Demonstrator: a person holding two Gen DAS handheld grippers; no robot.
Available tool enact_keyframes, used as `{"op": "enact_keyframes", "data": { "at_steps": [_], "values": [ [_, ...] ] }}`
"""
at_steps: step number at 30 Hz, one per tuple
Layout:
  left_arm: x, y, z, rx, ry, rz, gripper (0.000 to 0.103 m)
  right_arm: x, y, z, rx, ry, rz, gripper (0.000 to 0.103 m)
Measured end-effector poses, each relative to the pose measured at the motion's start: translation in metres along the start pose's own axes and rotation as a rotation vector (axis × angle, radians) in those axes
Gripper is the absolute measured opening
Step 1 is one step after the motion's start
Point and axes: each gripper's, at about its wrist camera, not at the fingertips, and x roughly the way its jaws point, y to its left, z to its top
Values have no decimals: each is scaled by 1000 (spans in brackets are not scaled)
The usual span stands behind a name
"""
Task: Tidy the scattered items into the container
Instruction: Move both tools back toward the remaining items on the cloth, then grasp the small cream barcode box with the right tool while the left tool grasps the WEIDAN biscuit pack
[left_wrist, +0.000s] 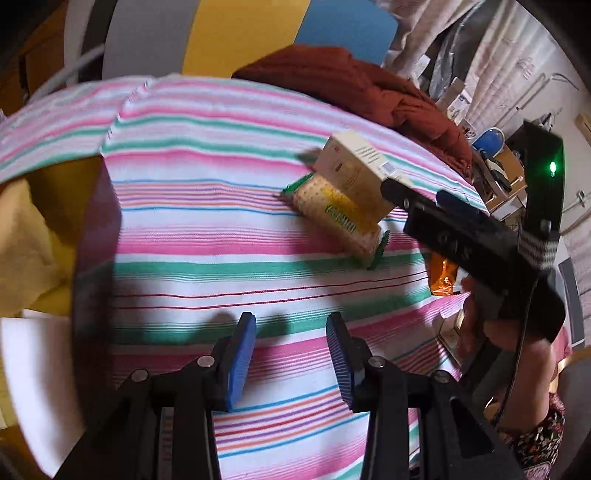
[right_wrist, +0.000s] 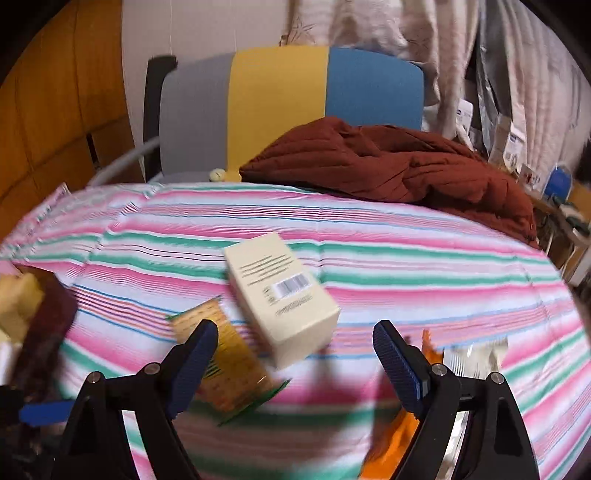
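A cream box (right_wrist: 280, 295) with a barcode lies tilted on the striped cloth, leaning on a yellow cracker packet (right_wrist: 221, 362) with green ends. My right gripper (right_wrist: 295, 354) is open. The box sits just beyond its blue fingertips, and neither pad touches it. In the left wrist view the box (left_wrist: 354, 166) and the cracker packet (left_wrist: 336, 218) lie at centre right, with the right gripper (left_wrist: 417, 192) reaching in from the right in a person's hand (left_wrist: 480, 325). My left gripper (left_wrist: 291, 354) hangs open over bare cloth with nothing between its pads. A dark maroon container (left_wrist: 96, 240) holding yellow items is at the left.
An orange packet (right_wrist: 391, 443) and a pale foil packet (right_wrist: 476, 354) lie under the right finger. A red-brown quilted jacket (right_wrist: 388, 166) is heaped at the back right of the table. Behind it stands a chair back (right_wrist: 295, 92) in grey, yellow and blue. Clutter fills the far right.
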Motion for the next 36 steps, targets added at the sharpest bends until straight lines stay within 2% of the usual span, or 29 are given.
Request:
{"op": "enact_keyframes", "data": {
  "at_steps": [5, 8, 12, 14, 23, 28, 36],
  "values": [
    [2, 4, 6, -23, 1, 10, 40, 28, 2, 18, -91, 55, 43, 87],
    [2, 5, 10, -22, -9, 24, 40, 44, 4, 22, -137, 106, 71, 83],
    [5, 6, 16, -31, -17, 34, 40, 63, 1, 15, -99, 194, 112, 54],
    [8, 7, 19, -40, -17, 33, 40, 66, -3, 10, -56, 213, 138, 50],
    [13, 16, 14, -66, -14, 29, 40, 31, 9, -23, 7, 233, 198, 50],
    [11, 12, 6, 6, -55, 129, 40, 1, 22, -54, 60, 221, 228, 50],
    [8, 5, 1, 66, -92, 220, 40, -31, 18, -88, 156, 112, 117, 51]
  ]
}}
